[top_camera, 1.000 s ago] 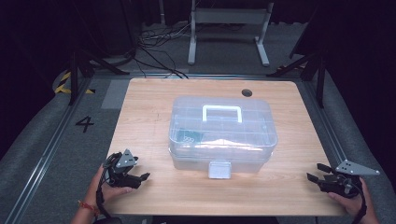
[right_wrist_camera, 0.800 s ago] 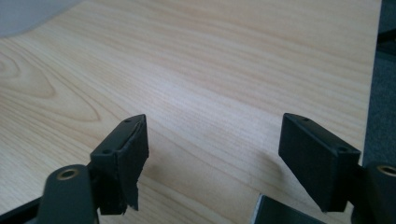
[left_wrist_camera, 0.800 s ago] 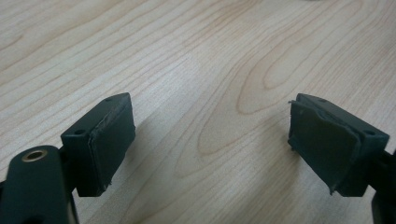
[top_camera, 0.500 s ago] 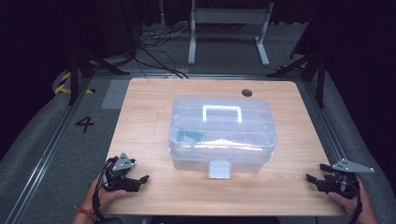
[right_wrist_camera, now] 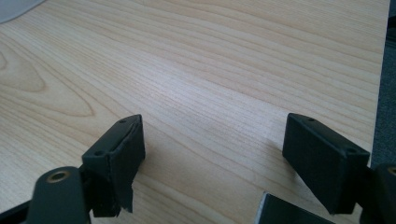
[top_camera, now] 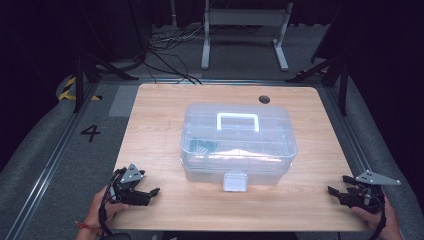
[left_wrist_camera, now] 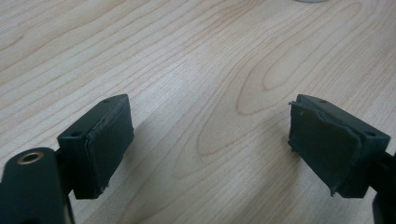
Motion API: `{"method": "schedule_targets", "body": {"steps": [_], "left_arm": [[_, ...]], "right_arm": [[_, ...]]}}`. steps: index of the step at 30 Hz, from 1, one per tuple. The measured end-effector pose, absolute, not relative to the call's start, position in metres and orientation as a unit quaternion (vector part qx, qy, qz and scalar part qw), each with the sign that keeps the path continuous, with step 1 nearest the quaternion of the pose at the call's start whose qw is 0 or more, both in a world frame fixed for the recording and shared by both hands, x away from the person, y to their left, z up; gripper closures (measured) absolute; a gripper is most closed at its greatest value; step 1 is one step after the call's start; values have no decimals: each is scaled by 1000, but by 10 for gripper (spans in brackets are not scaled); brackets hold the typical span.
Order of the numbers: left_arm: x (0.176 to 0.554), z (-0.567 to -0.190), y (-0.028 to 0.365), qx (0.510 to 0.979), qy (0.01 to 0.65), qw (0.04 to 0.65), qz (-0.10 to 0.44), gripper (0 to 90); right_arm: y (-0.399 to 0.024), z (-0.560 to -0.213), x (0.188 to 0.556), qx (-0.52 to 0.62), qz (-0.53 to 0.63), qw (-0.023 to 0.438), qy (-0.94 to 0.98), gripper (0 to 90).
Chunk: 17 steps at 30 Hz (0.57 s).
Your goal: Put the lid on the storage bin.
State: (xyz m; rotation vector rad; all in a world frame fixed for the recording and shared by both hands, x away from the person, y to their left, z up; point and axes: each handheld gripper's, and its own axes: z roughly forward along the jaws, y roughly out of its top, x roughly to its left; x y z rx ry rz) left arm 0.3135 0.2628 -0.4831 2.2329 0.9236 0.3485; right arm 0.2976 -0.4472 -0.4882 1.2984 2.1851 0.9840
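Observation:
A clear plastic box point(top_camera: 239, 145) with a white handle point(top_camera: 238, 120) and a front latch point(top_camera: 235, 181) stands shut at the middle of the wooden table point(top_camera: 155, 125). Something green point(top_camera: 202, 146) shows through its left side. My left gripper point(top_camera: 150, 192) rests at the near left corner and points right toward the box. Its jaws have just been opening and stand wide, with bare wood between its pads point(left_wrist_camera: 109, 140). My right gripper point(top_camera: 336, 191) sits at the near right corner and points left. Its jaws have also just been opening, and nothing is between its pads point(right_wrist_camera: 128, 154).
A round cable hole point(top_camera: 264, 99) lies near the table's far edge. The table's right edge point(right_wrist_camera: 380, 70) runs close beside my right gripper. A metal stand point(top_camera: 245, 30) and cables point(top_camera: 165, 45) are on the floor beyond the table.
The left hand has shifted slightly toward the near edge. The right hand and the box keep their places.

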Motion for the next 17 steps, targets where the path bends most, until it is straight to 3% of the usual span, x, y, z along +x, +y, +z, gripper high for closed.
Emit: {"method": "schedule_targets", "body": {"steps": [17], "left_arm": [[314, -484, 260, 857, 363, 342, 131, 119]], "right_arm": [[-447, -488, 297, 470, 352, 208, 782, 211]]}}
